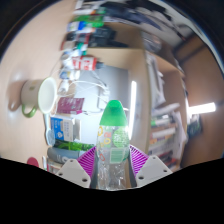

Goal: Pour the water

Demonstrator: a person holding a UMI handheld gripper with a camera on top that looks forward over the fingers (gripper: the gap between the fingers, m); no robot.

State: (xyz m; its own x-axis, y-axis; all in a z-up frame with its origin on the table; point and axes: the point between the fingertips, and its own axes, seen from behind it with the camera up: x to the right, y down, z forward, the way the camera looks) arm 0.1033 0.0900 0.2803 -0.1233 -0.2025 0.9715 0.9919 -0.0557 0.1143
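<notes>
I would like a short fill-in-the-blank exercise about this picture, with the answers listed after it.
1. The bottle between the gripper fingers has a cap of ____ colour.
2. The pads on the fingers are ____ in colour.
3. The white mug hangs to the ____ of the bottle.
4. Both fingers press on the ____.

Missing words: green; purple; left; bottle

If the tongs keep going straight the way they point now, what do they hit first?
Nothing new, likely: the tongs already grip the clear plastic bottle with the green cap. Beyond it the cluttered wooden shelf lies ahead, though depth is unclear.
</notes>
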